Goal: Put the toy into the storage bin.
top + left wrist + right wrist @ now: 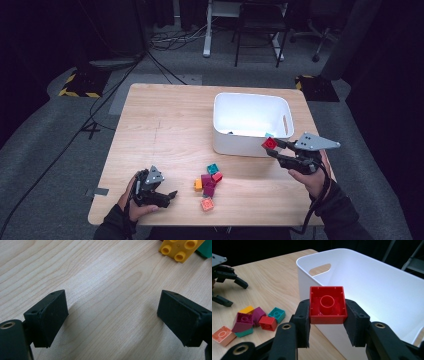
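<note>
Right tool (327, 322) clamps red brick (327, 305) by opposite side walls: light, rigid, smooth plastic, apt to slip. Left tool (112, 317) open, empty, over worktop (105, 277).

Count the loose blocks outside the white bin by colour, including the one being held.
Red: 2, the red block in the right gripper fingers and the pile's red one
Teal blocks: 2
Magenta blocks: 2, overlapping, so less certain
Yellow block: 1
Salmon block: 1
Total: 8
</note>
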Tool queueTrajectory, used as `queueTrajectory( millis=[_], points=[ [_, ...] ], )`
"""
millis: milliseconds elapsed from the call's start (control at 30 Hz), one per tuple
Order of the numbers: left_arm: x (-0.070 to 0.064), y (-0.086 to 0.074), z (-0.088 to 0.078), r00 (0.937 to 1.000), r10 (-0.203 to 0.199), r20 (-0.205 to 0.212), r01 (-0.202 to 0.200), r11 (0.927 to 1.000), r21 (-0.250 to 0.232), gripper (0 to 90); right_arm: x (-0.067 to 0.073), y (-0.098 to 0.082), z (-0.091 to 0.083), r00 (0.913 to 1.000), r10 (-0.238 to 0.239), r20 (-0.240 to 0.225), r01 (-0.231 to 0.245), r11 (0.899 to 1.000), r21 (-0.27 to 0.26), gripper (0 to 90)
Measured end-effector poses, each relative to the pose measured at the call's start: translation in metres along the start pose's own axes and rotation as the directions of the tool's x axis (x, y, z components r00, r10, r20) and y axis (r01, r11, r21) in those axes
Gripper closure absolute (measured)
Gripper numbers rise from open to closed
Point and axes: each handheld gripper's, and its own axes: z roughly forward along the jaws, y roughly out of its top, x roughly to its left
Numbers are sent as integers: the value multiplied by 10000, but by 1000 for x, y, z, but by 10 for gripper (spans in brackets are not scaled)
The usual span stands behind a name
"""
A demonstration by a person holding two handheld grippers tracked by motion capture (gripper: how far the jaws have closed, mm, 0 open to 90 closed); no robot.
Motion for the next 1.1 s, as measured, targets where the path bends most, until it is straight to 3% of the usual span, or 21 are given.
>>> queueTrajectory(
  millis=[600, 1100],
  points=[
    [0, 0, 0, 10000, 27, 0, -27, 10000, 17, 100, -17, 21, -2, 9983, 117, 570, -99, 9995, -314, 594],
    [0, 0, 0, 10000, 27, 4, -27, 10000, 19, 100, -27, 31, 13, 9954, 156, 949, -140, 9998, -170, 594]
  ],
)
